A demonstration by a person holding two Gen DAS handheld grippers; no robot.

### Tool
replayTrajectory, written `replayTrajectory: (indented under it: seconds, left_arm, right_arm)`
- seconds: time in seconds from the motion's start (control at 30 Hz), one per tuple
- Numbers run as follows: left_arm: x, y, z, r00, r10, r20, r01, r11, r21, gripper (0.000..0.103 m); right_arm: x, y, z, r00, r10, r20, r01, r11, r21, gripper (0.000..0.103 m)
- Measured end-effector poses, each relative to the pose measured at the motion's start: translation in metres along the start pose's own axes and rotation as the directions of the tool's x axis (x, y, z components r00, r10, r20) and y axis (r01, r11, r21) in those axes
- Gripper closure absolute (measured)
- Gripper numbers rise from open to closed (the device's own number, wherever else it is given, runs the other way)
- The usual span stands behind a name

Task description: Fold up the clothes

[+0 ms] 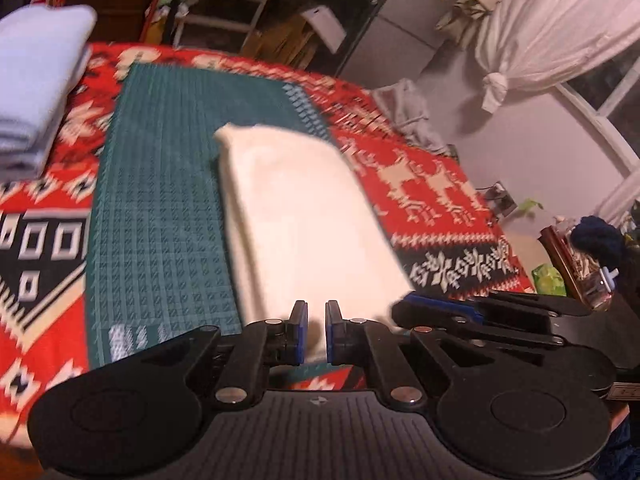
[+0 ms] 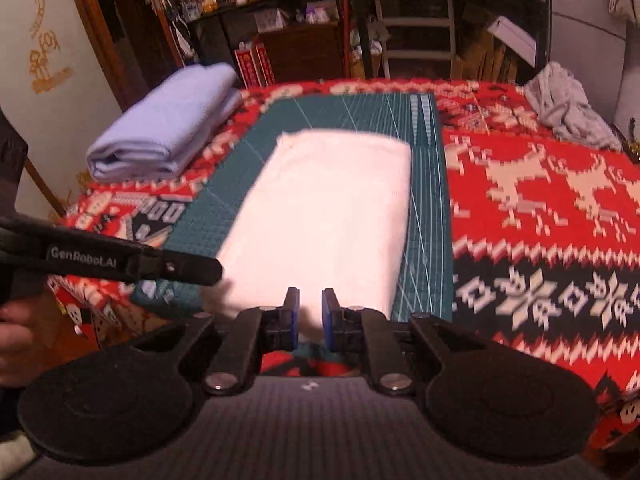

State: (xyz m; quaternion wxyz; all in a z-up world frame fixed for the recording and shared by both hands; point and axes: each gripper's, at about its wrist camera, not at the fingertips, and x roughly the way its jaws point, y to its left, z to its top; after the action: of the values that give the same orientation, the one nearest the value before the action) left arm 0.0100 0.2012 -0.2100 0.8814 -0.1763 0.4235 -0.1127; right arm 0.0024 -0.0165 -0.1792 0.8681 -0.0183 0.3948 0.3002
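White garment: a folded white cloth lies flat on the green mat, its long side running away from both cameras; the near edge is blurred.
Left claw: the left claw sits at the near end of the cloth, jaws almost together with a narrow gap; white cloth shows in the gap, but the blur hides whether the blue pads pinch it.
Right claw: the right claw sits at the same near edge, jaws nearly closed; a pale fold shows between the pads, and a real grip cannot be told.
Mat: it lies on a red patterned blanket covering the tabletop.
Blue stack: folded light-blue cloth rests on the blanket, left of the mat, apart from the white cloth.
Grey heap: a crumpled grey garment lies at the far right corner.
Person: a hand shows at the left edge of the right view.
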Motion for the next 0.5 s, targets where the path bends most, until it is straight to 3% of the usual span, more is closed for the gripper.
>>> replayTrajectory:
  seconds: [0.2, 0.37, 0.5]
  left_arm:
    - [0.031, -0.003, -0.003, 0.999, 0.014, -0.048, -0.012, 0.998, 0.059, 0.099]
    - [0.024, -0.001, -0.022, 0.997, -0.009, -0.081, 0.013, 0.998, 0.053, 0.099]
    - [0.004, -0.004, -0.023, 0.999, -0.007, -0.038, 0.009, 0.999, 0.033, 0.099]
  right_arm:
    - [0.03, 0.007, 0.01, 1.0, -0.017, -0.008, 0.017, 1.0, -0.024, 0.09]
    - [0.03, 0.01, -0.014, 1.0, 0.003, -0.025, -0.004, 0.999, -0.049, 0.09]
    - [0.009, 0.005, -0.021, 1.0, 0.008, -0.028, -0.009, 0.999, -0.035, 0.091]
